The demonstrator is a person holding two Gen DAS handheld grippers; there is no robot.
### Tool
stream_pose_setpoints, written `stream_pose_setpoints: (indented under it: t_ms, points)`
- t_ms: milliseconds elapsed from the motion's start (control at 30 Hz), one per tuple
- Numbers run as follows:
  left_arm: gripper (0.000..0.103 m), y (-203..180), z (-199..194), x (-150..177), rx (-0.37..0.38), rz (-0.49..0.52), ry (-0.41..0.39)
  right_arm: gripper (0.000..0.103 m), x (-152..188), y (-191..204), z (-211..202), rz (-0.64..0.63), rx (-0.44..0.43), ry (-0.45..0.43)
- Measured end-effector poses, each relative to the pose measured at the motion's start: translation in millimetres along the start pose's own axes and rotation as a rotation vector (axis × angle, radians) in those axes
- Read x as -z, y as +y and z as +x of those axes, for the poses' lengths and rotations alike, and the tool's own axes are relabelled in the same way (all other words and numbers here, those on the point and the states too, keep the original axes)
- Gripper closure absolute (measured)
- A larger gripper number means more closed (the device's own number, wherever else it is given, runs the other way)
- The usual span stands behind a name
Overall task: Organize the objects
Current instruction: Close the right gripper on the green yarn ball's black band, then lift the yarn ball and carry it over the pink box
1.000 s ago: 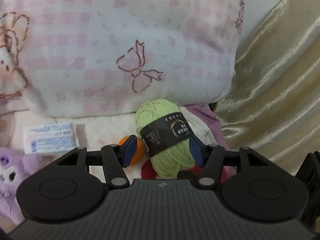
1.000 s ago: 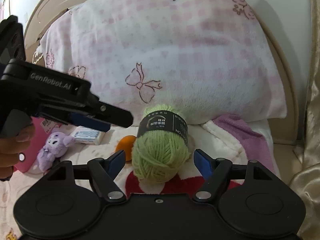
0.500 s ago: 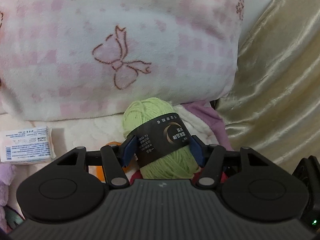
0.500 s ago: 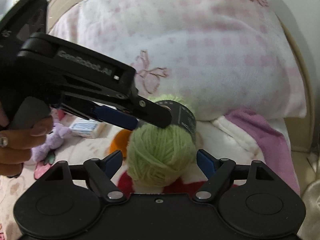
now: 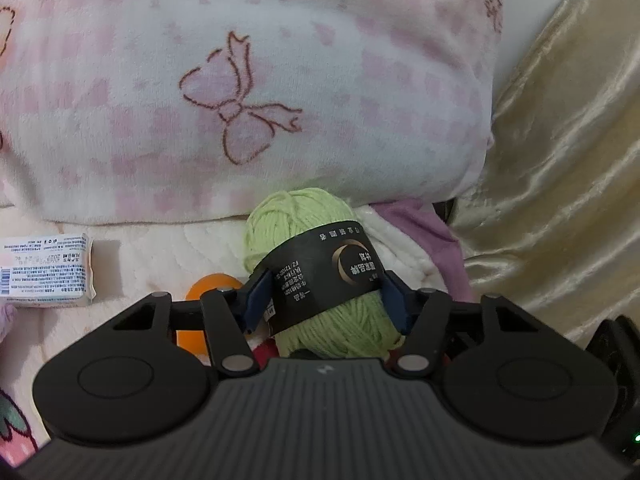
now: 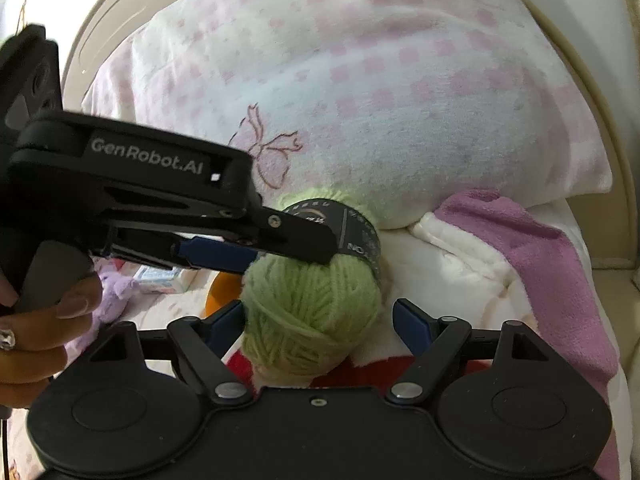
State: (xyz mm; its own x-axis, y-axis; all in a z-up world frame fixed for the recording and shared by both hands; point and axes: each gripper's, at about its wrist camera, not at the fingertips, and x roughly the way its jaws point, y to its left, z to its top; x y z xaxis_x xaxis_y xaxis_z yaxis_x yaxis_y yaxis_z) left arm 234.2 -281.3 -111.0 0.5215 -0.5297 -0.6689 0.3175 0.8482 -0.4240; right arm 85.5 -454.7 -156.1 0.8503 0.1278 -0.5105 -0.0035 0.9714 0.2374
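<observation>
Yarn ball (image 5: pixel 320 276) lies on the bed (image 5: pixel 160 256) below the pillow (image 5: pixel 280 80); left gripper (image 5: pixel 322 300) clamps its dark label; right gripper (image 6: pixel 318 322) is closing, pads not yet pressing; sorting looks barely begun.

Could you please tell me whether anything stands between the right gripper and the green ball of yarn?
Nothing visible does. The yarn ball already sits between the closing jaws of the right gripper, with a gap at its right pad. The left gripper clamps the ball across its black label from the other side.
</observation>
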Motion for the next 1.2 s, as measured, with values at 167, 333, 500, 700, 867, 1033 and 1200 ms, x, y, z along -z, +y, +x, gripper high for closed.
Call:
stream_pose_setpoints:
  t_ms: [167, 333, 500, 700, 867, 1033, 1200]
  points:
    - [0.047, 0.7, 11.5, 5.5, 0.001, -0.022, 0.005, 0.034, 0.9, 0.3, 4.7, -0.006, 0.03, 0.031]
    - [0.048, -5.3, 12.8, 11.8, -0.01, 0.004, 0.019, 0.044, -0.3, 8.6, 5.0, -0.018, 0.061, 0.059]
    - [0.051, -5.2, 3.5, 17.5, 0.027, -0.041, 0.025, 0.053, 3.3, 16.3, -13.3, -0.051, 0.077, 0.056]
    - [0.052, -14.6, -9.7, 34.0, 0.062, -0.055, 0.042, 0.055, 7.1, 30.3, -35.1, -0.054, 0.105, 0.071]
    - [0.052, -16.5, -32.4, 43.5, 0.067, -0.048, 0.099, 0.055, 13.4, 46.0, -53.9, -0.018, 0.103, 0.105]
    - [0.052, -13.0, -58.8, 52.1, 0.073, -0.028, 0.149, 0.054, 16.2, 71.4, -68.2, -0.011, 0.121, 0.133]
    - [0.053, 1.9, -86.1, 60.0, 0.058, -0.066, 0.158, 0.053, 21.5, 94.9, -80.5, 0.004, 0.055, 0.152]
